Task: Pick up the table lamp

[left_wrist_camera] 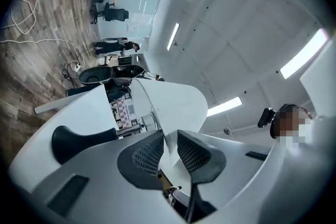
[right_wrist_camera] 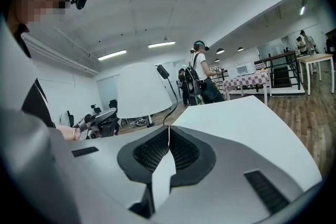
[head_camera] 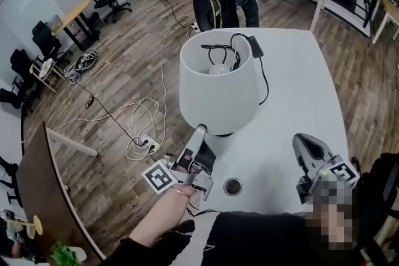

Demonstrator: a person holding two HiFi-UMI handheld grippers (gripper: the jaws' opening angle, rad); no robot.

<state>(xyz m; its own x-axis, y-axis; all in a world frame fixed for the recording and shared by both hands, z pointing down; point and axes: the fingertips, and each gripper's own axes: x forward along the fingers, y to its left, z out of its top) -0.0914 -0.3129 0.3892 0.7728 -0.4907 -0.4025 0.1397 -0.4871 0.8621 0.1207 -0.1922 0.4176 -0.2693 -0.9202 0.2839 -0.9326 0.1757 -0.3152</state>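
One table lamp (head_camera: 218,96), shade rim pinched by left tongs (head_camera: 199,130) (right tongs (head_camera: 303,140) pressed together, apart).

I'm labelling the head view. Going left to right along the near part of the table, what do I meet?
left gripper, jaws on the table lamp shade's rim → small round fitting in the tabletop → right gripper

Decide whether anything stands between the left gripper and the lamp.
Nothing visible does. The left gripper is at the lamp itself, with the shade's lower rim between its jaws.
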